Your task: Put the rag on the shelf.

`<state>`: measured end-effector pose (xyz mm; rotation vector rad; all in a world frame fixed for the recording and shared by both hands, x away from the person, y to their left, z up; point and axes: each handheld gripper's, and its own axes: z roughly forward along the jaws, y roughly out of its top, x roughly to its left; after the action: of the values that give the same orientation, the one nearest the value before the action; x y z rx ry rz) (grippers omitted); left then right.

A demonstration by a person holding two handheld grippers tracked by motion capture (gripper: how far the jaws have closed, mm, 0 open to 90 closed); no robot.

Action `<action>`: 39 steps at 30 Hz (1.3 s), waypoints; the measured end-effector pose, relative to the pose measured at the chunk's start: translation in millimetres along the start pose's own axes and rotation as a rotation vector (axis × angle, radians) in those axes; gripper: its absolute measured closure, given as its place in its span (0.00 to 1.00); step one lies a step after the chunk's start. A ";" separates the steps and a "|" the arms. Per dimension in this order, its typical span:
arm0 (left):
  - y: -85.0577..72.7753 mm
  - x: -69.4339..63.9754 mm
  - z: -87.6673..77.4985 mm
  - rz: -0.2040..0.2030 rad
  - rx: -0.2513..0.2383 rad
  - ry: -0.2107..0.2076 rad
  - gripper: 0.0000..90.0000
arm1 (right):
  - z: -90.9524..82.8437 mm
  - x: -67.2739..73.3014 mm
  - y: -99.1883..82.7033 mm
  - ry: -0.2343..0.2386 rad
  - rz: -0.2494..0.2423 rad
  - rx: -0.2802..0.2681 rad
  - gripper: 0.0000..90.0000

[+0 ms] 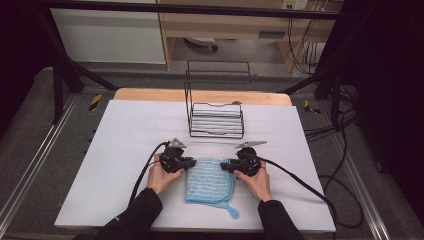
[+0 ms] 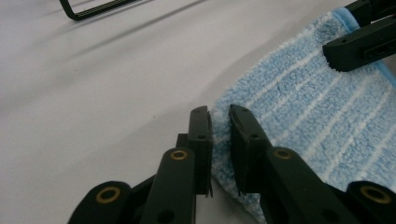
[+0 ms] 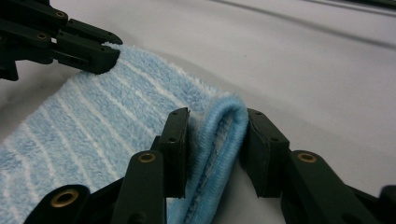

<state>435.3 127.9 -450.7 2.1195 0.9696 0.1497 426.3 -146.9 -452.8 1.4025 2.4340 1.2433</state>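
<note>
Two hand-held grippers, left [image 1: 192,162] and right [image 1: 224,165], each pinch one blue towel [image 1: 209,181]; one wire rack [image 1: 216,120] behind.

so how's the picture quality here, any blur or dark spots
High view: dim, black at the side edges, the white table evenly lit. Left gripper view: soft, the towel fuzzy, the rack casting long faint shadows. Right gripper view: the towel's fold fairly sharp, the background blurred.

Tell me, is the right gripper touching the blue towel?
Touching. The right gripper view shows the right gripper with both jaws pressed against the blue towel.
</note>
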 end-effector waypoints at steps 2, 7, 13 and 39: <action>-0.1 1.3 -0.2 0.000 -0.001 -0.008 0.87 | -0.6 -0.2 0.1 0.017 0.023 0.008 0.76; -0.1 3.0 -0.9 -0.016 -0.003 -0.024 0.87 | -1.3 -0.2 0.8 0.039 0.052 0.022 0.83; 0.5 5.2 -3.0 -0.029 -0.007 -0.035 0.90 | -3.3 -2.0 0.9 0.069 0.091 0.023 0.89; 14.5 -9.2 -38.3 0.013 -0.118 -0.041 0.92 | -36.4 8.3 9.8 0.123 0.052 -0.122 0.89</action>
<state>422.2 139.2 -412.5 2.0133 0.9012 0.1654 412.8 -160.3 -419.2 1.4051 2.3648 1.5040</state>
